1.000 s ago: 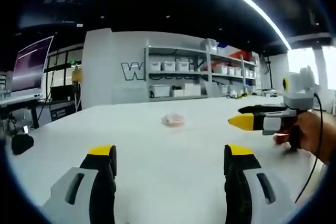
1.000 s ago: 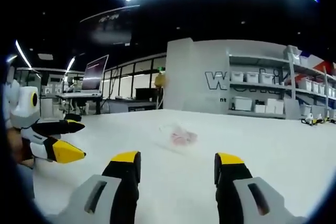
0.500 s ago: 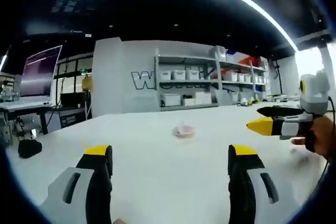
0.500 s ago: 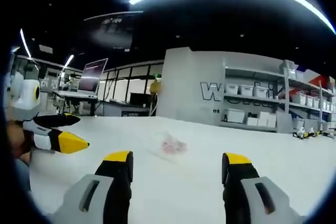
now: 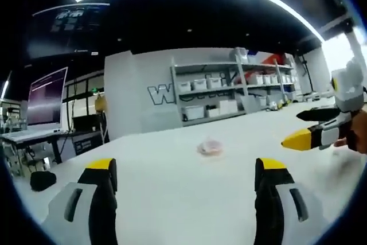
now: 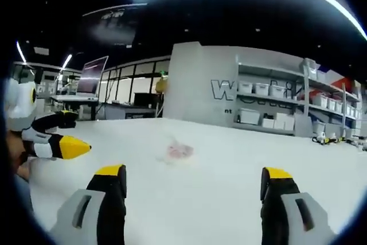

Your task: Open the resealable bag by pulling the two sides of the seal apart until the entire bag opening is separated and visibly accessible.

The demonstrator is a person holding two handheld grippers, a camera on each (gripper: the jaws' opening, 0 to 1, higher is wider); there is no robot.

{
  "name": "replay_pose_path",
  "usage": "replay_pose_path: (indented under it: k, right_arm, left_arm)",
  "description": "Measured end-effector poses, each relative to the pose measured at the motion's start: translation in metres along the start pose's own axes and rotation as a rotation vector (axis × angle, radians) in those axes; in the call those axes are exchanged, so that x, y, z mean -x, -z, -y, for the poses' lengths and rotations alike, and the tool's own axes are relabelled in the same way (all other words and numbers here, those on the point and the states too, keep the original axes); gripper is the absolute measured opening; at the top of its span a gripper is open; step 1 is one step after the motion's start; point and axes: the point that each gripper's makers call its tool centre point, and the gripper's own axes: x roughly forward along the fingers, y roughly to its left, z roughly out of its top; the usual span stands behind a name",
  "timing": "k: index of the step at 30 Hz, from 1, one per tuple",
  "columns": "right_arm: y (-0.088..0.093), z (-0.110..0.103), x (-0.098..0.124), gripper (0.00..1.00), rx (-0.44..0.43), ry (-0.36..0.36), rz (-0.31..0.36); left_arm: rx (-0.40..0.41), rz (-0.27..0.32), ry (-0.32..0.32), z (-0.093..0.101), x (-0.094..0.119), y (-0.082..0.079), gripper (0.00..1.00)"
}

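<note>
A small clear resealable bag (image 5: 209,147) with something pink inside lies flat on the white table (image 5: 172,199), well ahead of both grippers; in the right gripper view the bag (image 6: 179,152) is blurred. My left gripper (image 5: 186,173) is open, jaws wide apart with nothing between them, low over the table. My right gripper (image 6: 195,179) is open too, its jaws spread wide and holding nothing. Each gripper appears side-on in the other's view: the right gripper (image 5: 318,127) at the right edge, held by a hand, and the left gripper (image 6: 57,136) at the left edge.
A black object (image 5: 43,180) rests near the table's left edge. Beyond the table stand a grey wall with shelves of white bins (image 5: 229,93) and a desk with a monitor (image 5: 46,90).
Both cameras have shifted and tilted, with the bag still far ahead. The right gripper's jaws have spread wider. The bag has not moved.
</note>
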Motion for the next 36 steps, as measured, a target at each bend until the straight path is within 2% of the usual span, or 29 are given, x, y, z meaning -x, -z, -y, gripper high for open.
replay_pose_path:
  k: [6, 10, 16, 23, 36]
  right_arm:
    - [-0.007, 0.000, 0.001, 1.00, 0.016, 0.005, 0.034]
    - [-0.004, 0.000, 0.002, 1.00, 0.002, 0.000, 0.032]
    - [-0.001, 0.000, 0.001, 1.00, -0.012, -0.004, 0.029]
    - [-0.006, 0.002, 0.001, 1.00, 0.006, 0.005, 0.045]
    - [0.001, 0.005, -0.001, 0.97, 0.011, 0.008, 0.021]
  left_arm:
    - [0.036, -0.022, 0.008, 0.001, 0.000, 0.009, 1.00]
    - [0.044, -0.017, 0.012, -0.001, -0.001, 0.007, 1.00]
    - [0.029, -0.027, 0.001, -0.005, 0.000, 0.011, 1.00]
    - [0.030, -0.022, -0.001, -0.006, -0.001, 0.010, 0.99]
    - [0.036, -0.043, -0.014, -0.010, -0.001, 0.015, 0.95]
